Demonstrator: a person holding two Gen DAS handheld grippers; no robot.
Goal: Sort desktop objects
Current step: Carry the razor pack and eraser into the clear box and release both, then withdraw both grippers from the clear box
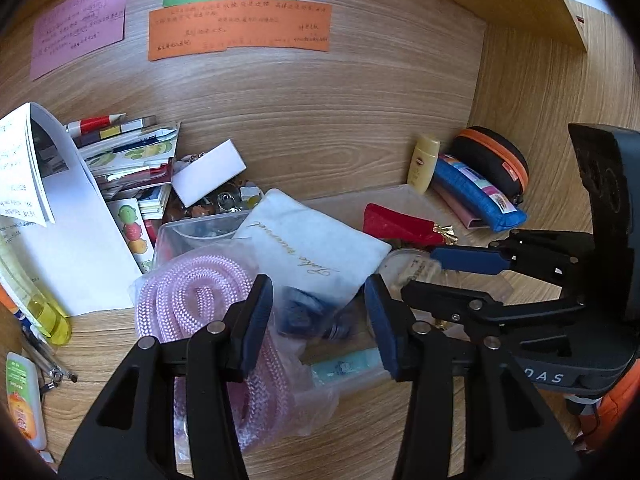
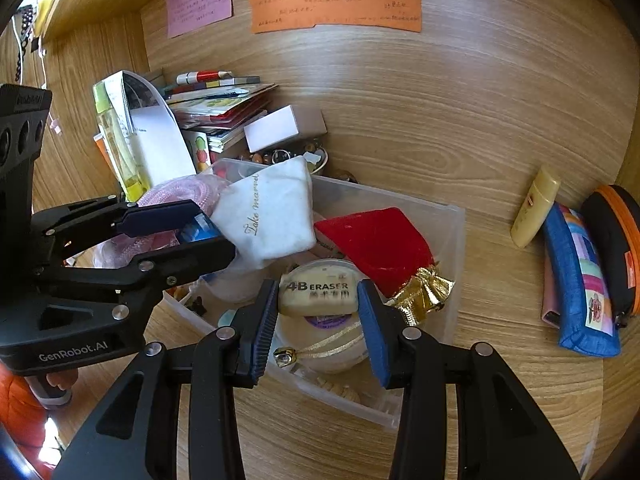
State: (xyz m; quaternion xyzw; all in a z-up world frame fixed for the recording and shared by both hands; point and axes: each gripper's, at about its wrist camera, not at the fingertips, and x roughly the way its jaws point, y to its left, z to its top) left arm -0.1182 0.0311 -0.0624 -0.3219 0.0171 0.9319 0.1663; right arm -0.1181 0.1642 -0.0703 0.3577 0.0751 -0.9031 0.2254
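The right tongs (image 2: 318, 320) stood open around the eraser (image 2: 318, 294), not clearly gripping; the left tongs (image 1: 320, 320) hung open, empty. The box (image 2: 452, 240) was still full.

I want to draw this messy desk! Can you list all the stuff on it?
Paper notes: three; pink, green, orange; back wall.
Clear box: one, desk centre.
White pouch: one, on box.
Red pouch: one, gold end, in box.
Eraser: one, cream, in box.
Pink rope: one, bagged, left of box.
Book pile: mixed colours, back left.
Yellow tube: one, right.
Blue case: one, right.
Black case: one, orange zip, far right.
Left gripper: open, over bag.
Right gripper: open, around eraser.
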